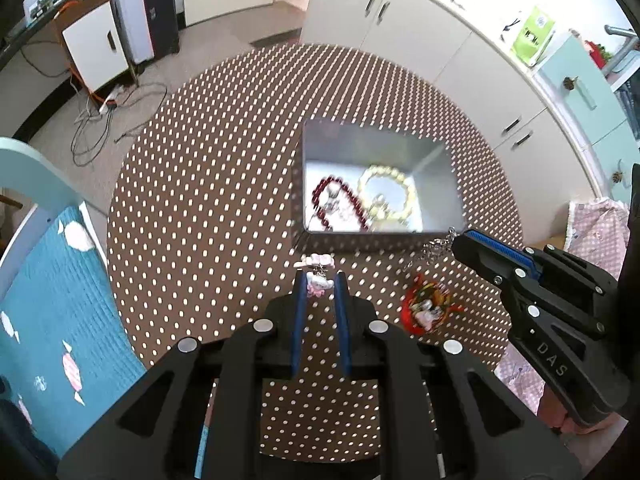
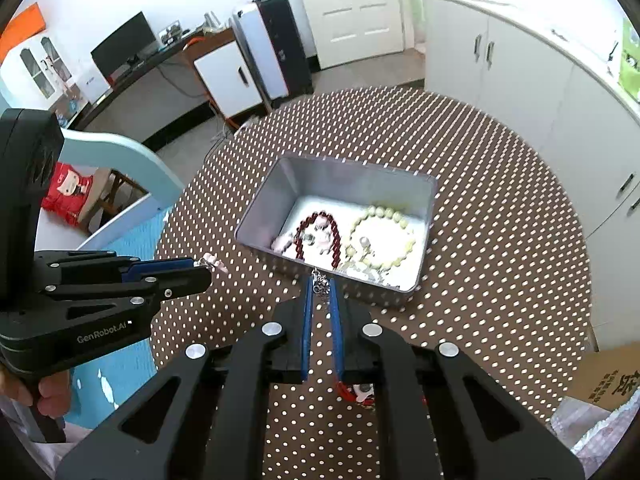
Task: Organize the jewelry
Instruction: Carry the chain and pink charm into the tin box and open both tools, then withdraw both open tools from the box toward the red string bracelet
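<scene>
A silver tin stands open on the brown dotted table. Inside lie a dark red bead bracelet and a pale yellow bead bracelet. My left gripper hovers just short of the tin, shut on a pink and white cat charm. My right gripper is shut on a silver chain. A red charm hangs from that chain, partly hidden in the right wrist view.
A chair with a blue cushion stands left of the table. White cabinets run along the far right. Pink dotted cloth and a cardboard box lie off the table's right side. A hand grips the left tool.
</scene>
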### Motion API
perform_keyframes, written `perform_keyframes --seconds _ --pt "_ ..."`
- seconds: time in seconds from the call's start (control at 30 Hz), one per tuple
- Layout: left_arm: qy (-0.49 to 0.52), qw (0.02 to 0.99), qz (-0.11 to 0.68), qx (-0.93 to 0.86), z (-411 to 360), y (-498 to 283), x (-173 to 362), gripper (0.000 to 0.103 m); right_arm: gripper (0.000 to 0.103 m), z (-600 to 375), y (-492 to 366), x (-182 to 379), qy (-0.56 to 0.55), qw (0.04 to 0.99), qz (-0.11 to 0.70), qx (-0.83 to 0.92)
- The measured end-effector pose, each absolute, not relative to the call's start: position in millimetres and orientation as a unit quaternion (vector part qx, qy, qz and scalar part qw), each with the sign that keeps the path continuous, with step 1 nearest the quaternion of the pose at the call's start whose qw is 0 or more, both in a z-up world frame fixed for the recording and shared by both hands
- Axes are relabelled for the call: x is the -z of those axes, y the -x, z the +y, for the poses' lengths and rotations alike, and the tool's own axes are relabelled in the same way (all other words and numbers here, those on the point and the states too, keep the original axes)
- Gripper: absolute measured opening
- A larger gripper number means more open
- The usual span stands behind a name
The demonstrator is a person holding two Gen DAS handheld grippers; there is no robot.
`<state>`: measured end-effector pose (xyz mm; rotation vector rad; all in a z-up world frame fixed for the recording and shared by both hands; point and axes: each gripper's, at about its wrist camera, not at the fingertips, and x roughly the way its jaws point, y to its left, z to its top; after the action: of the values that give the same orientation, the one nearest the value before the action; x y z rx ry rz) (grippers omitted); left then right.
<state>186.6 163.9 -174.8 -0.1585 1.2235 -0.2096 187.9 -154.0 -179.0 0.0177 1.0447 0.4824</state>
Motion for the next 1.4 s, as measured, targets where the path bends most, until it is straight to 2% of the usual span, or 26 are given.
perform_keyframes --seconds 0.43,0.9,1.03,1.1,1.13,1.17,1.33,1.4 --pt "0.075 0.827 0.543 0.126 132 -219 147 0.014 0.008 -161 -206 137 -0.031 0.864 0.453 -0.218" --pt "0.073 0.789 0.596 0.135 112 -262 201 0.014 0.008 -152 -234 194 -0.048 0.818 0.531 -0.215" --pt "0.062 0.781 0.607 0.137 107 -267 212 0.014 0.015 -160 -238 194 -0.051 0.818 0.537 -0.202" --pt "0.056 0.776 0.614 0.134 104 -268 216 0.015 0.029 -169 -238 191 -0.052 0.823 0.534 -0.190" --pt "0.055 0.773 0.618 0.133 103 -268 217 0.015 0.041 -174 -239 190 -0.052 0.825 0.533 -0.181" --pt "0.054 0.771 0.620 0.134 102 -268 218 0.015 0.048 -178 -239 190 -0.053 0.827 0.532 -0.175" --pt "0.042 0.772 0.620 0.135 96 -260 214 0.015 0.059 -205 -235 186 -0.073 0.831 0.533 -0.140" --pt "0.038 0.775 0.616 0.136 94 -255 211 0.015 0.060 -217 -230 182 -0.084 0.833 0.531 -0.128"
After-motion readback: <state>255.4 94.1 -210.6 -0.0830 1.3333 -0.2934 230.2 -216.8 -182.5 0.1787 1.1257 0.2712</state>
